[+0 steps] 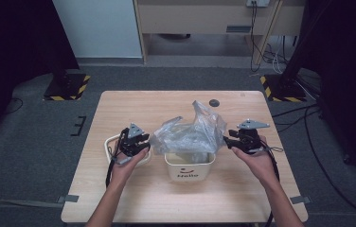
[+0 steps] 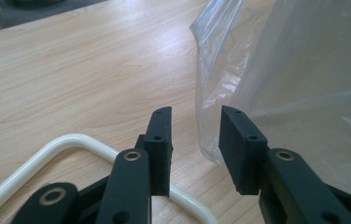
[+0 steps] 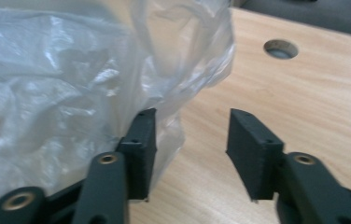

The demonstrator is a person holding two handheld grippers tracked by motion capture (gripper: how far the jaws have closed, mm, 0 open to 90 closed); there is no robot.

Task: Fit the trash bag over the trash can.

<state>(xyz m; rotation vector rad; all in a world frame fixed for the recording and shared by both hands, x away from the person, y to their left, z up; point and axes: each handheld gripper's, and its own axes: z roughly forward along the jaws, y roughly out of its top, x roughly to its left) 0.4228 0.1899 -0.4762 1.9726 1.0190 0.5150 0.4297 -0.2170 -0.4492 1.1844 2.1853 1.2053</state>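
A crumpled clear plastic bag [image 1: 188,135] sits in and over a small white bin [image 1: 189,169] printed "Hello" at the table's middle. My left gripper [image 1: 146,143] is at the bag's left side, held by a hand. In the left gripper view its jaws [image 2: 194,121] stand apart, and the bag's edge [image 2: 295,84] hangs just beyond the gap without being pressed. My right gripper [image 1: 226,140] is at the bag's right side. Its jaws [image 3: 192,126] are open, with the bag [image 3: 61,79] bulging against the left finger [image 3: 141,140].
A white rounded rim or hoop [image 1: 111,141] lies on the wooden table [image 1: 133,198] under the left gripper, seen also as a white rim [image 2: 47,151]. A round hole [image 1: 214,102] is in the tabletop at the back, behind the bag. Floor stands and cables surround the table.
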